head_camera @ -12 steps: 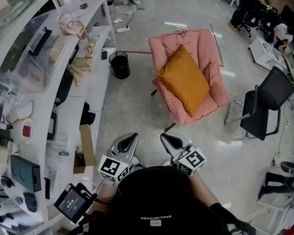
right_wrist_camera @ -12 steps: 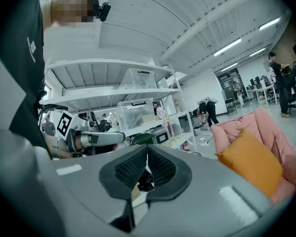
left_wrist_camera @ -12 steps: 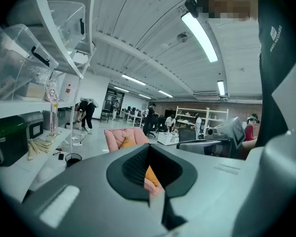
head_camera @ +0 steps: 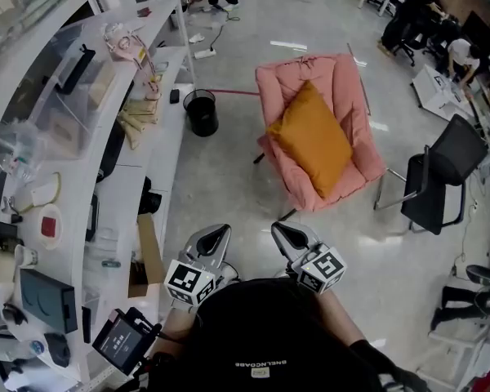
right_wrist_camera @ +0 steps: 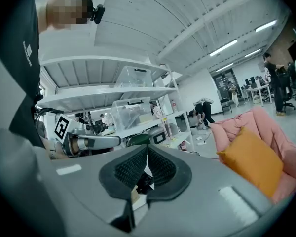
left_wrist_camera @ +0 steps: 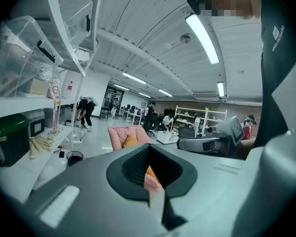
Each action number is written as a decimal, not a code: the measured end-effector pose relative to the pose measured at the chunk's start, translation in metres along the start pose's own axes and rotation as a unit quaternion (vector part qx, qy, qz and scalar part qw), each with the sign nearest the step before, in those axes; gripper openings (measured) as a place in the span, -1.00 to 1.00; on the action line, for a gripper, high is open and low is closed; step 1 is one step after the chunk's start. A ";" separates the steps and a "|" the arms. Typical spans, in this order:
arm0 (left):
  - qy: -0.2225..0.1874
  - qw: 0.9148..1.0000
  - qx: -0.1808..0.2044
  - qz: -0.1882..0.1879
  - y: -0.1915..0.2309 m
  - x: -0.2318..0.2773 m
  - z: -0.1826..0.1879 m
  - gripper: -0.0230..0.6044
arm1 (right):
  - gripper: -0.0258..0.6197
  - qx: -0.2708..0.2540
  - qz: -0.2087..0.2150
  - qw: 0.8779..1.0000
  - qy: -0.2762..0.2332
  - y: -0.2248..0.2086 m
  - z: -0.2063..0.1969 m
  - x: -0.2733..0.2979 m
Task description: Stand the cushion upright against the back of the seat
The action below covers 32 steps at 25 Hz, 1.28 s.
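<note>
An orange cushion [head_camera: 314, 139] leans upright against the back of a pink padded chair [head_camera: 349, 80] out on the floor ahead of me. The right gripper view has the cushion [right_wrist_camera: 251, 158] at its right, on the pink chair [right_wrist_camera: 281, 132]. In the left gripper view the chair [left_wrist_camera: 119, 134] is small and far off. Both grippers are held close to my body, well short of the chair. My left gripper [head_camera: 215, 234] is shut and empty. My right gripper [head_camera: 284, 232] is shut and empty too.
White shelving [head_camera: 90, 137] with boxes and loose items runs along the left. A black bin [head_camera: 200, 109] stands by it. A black office chair [head_camera: 441, 178] is to the right of the pink chair. People work at desks [head_camera: 416, 6] in the far right corner.
The view has shifted slightly; the pink chair and cushion sit a little further right and lower in the head view. Both grippers stay shut near my body.
</note>
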State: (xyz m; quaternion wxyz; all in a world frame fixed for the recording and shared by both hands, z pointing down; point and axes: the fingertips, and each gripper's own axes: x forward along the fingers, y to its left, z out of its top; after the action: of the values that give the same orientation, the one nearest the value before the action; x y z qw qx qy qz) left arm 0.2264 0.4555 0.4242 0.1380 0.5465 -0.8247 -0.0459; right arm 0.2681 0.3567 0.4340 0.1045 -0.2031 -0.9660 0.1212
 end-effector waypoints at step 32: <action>0.044 0.998 -0.030 -0.022 0.114 0.080 -0.006 -0.89 | -0.88 0.051 -0.031 0.998 0.015 -0.101 -0.008 0.106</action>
State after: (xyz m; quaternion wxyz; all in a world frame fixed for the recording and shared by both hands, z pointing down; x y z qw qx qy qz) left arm 0.0976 0.4280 0.4695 0.1898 0.5615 -0.8039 -0.0499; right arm 0.1380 0.3131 0.4860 0.1330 -0.1692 -0.9627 0.1642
